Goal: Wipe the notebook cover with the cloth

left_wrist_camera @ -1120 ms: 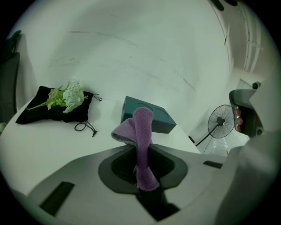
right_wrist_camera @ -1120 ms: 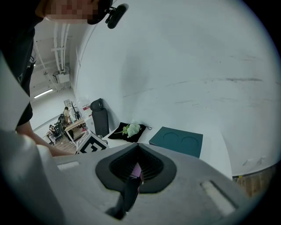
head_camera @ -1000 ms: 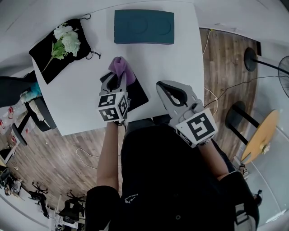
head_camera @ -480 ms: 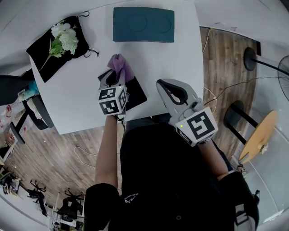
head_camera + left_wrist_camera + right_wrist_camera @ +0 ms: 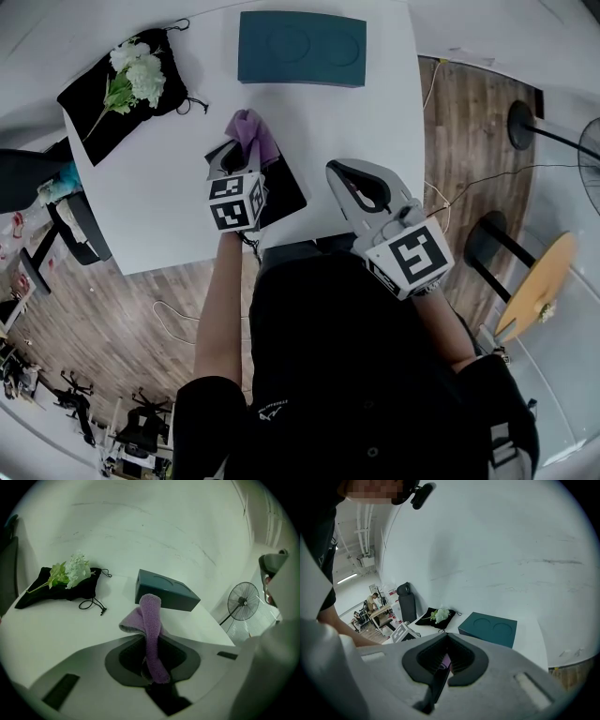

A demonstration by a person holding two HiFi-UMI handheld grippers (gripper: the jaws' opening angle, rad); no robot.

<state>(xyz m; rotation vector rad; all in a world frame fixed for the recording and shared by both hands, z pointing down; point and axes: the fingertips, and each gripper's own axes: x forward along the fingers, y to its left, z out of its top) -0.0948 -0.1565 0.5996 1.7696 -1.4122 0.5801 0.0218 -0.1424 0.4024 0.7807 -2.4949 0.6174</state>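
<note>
Head view: left gripper (image 5: pixel 238 152) clamps the purple cloth (image 5: pixel 251 131) over the black notebook (image 5: pixel 284 195), near the table's (image 5: pixel 375 94) front edge. Notebook half hidden, contact unclear.
Left gripper view: cloth soft, light, floppy; held mid-fold.
Right gripper view: right gripper (image 5: pixel 446 639) closed, empty. 1 thin cover may slide; pin a corner.

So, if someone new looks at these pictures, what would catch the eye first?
The purple cloth stands out most: the left gripper is shut on it over the black notebook on the white table. Next come the teal box at the far edge and the white flowers lying on a black drawstring bag at the far left corner. The right gripper is shut and empty, to the notebook's right.
</note>
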